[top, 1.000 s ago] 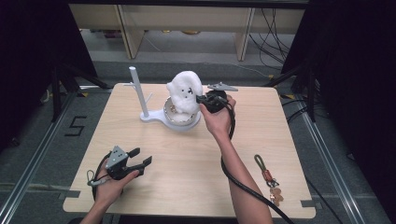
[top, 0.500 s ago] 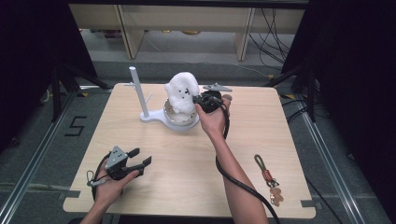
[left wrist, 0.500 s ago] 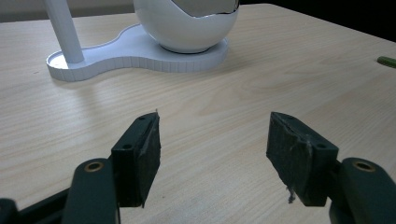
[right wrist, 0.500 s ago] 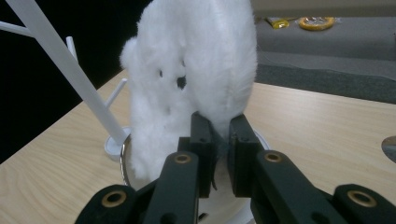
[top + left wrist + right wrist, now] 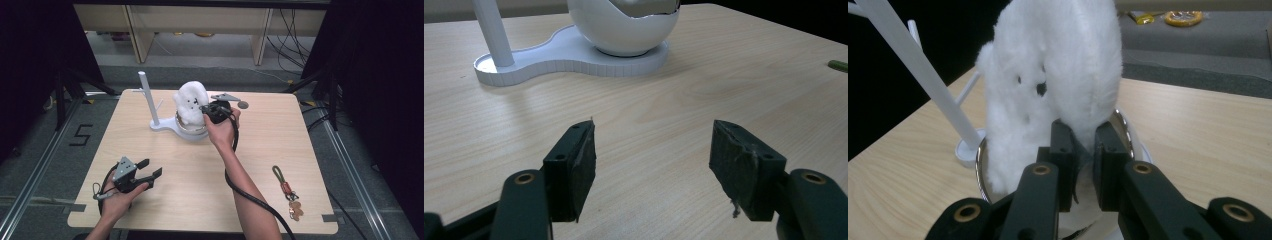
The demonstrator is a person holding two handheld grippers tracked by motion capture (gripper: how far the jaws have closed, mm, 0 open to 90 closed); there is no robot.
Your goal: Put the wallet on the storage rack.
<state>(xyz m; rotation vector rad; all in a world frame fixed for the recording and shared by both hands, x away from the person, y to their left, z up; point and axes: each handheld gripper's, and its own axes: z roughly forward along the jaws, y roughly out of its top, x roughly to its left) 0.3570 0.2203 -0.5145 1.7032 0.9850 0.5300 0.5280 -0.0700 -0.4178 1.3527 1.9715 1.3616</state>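
Bright overhead light, soft shadows, dark bkgd.

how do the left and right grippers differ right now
The left gripper has its jaws spread wide with nothing between them, while the right gripper has its jaws pinched on the white plush toy. The left gripper sits low near the table's front edge, while the right gripper is farther back, raised over the bowl. Both are hand-held with black jaws.
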